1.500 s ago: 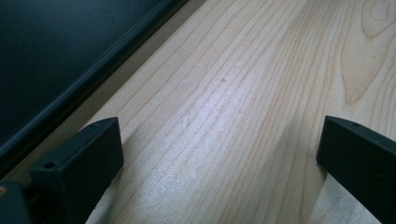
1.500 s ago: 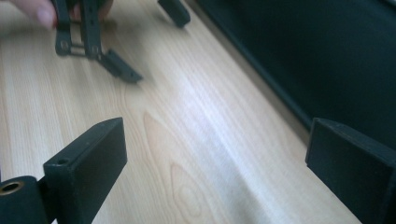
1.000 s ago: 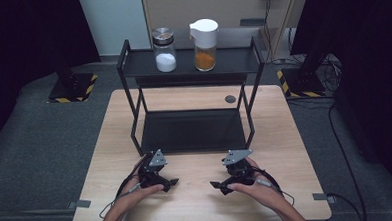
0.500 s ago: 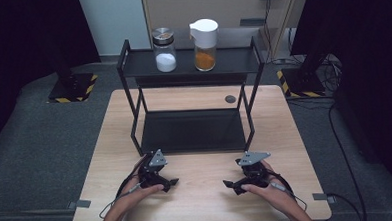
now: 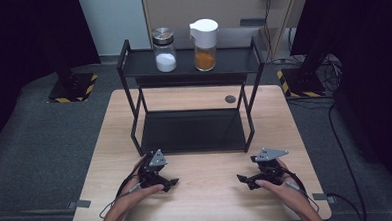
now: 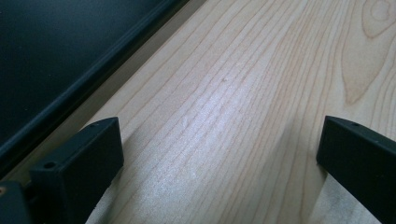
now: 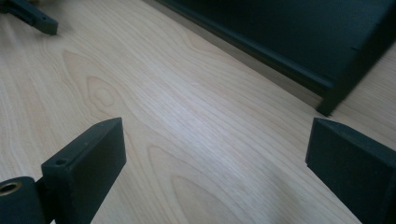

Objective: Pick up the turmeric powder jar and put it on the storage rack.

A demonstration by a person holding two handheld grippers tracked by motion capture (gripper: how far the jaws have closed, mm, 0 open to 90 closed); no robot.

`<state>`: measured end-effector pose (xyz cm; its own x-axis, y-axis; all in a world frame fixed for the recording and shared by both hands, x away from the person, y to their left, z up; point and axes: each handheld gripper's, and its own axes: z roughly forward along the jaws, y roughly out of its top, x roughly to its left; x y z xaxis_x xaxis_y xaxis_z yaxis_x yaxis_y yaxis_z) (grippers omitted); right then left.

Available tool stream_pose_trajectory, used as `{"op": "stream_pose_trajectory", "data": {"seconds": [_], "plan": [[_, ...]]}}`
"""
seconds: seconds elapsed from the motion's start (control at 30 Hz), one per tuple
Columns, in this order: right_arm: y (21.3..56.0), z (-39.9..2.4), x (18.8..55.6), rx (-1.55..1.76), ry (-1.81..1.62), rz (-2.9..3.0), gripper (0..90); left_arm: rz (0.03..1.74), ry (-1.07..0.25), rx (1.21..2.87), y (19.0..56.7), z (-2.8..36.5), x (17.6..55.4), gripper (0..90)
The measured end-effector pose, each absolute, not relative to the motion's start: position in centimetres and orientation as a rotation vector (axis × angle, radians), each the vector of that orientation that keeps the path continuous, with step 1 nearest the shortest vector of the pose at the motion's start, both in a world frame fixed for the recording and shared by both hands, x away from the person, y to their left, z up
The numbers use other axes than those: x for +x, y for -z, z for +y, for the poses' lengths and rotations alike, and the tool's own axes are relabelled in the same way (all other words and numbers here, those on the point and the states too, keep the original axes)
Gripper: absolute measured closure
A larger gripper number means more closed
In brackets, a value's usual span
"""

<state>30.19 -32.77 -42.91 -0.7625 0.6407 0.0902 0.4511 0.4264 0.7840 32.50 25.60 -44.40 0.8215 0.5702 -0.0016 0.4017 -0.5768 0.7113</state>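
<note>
My left gripper [image 5: 169,184] rests low over the wooden table [image 5: 208,200] near its front edge, held in a hand, pointing right. Its jaws stand wide open with bare wood between them [image 6: 219,154]. To the right of it, my right gripper [image 5: 244,180] points left toward it, held in the other hand. The right gripper's jaws are also wide open over bare wood [image 7: 215,154]. A jaw tip of the left gripper [image 7: 29,17] appears at the top left of the right gripper view.
A black two-tier rack [image 5: 191,65] stands at the middle of the table, its low shelf [image 5: 192,130] just beyond both grippers. On the top shelf stand a glass jar of white powder [image 5: 165,57] and a white-lidded jar of orange powder [image 5: 204,49]. A small dark disc [image 5: 230,98] lies behind the rack.
My right gripper has slid to the right along the table's front, away from the left gripper. The left gripper has stayed where it was.
</note>
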Motion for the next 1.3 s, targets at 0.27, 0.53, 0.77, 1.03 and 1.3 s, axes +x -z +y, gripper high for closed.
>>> {"op": "stream_pose_trajectory", "data": {"seconds": [0.27,0.53,0.77,1.03,1.3], "plan": [[43.2,-34.9,30.2,1.063,-1.217,2.378,5.6,0.709,-0.294,2.261,44.4,25.6,32.5,0.0],[43.8,-35.2,30.4,1.142,-1.146,2.323,5.3,0.709,-0.294,2.261,44.4,25.6,32.5,0.0],[44.2,-35.1,30.8,1.167,-1.099,2.31,4.9,0.709,-0.294,2.261,44.4,25.6,32.5,0.0],[44.7,-35.0,31.1,1.211,-1.053,2.267,4.9,0.709,-0.293,2.261,44.4,25.6,32.5,0.0],[44.6,-34.6,31.7,1.235,-1.007,2.28,3.3,0.709,-0.294,2.261,44.4,25.6,32.5,0.0]]}}
